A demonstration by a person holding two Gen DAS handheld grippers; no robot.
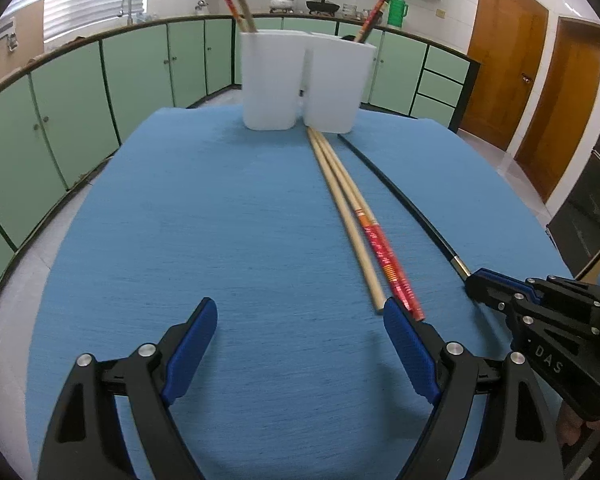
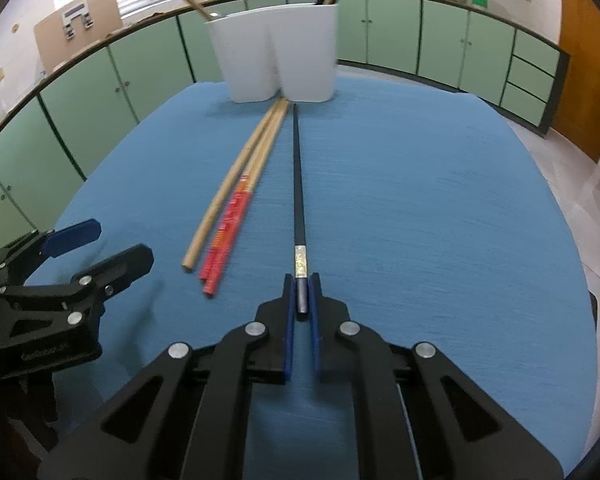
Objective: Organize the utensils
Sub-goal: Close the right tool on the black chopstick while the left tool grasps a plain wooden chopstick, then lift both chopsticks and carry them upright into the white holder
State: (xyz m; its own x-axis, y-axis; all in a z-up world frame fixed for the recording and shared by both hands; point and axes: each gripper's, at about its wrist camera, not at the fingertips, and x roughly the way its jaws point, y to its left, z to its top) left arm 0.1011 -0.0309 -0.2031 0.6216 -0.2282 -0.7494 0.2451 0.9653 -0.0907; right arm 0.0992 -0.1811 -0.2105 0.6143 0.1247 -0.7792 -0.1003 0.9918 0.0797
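Right tool (image 2: 301, 300) clamped on black chopstick (image 2: 298, 184); left tool (image 1: 296, 344) wide, empty.

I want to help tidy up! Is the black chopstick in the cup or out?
Out. The black chopstick lies flat on the blue mat, the right gripper shut on its end.

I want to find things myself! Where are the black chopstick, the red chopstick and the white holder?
black chopstick (image 2: 298, 184): right wrist view, middle of its dark shaft.
red chopstick (image 2: 226, 228): right wrist view, on its red patterned handle.
white holder (image 1: 274, 80): left wrist view, front wall of the left cup.
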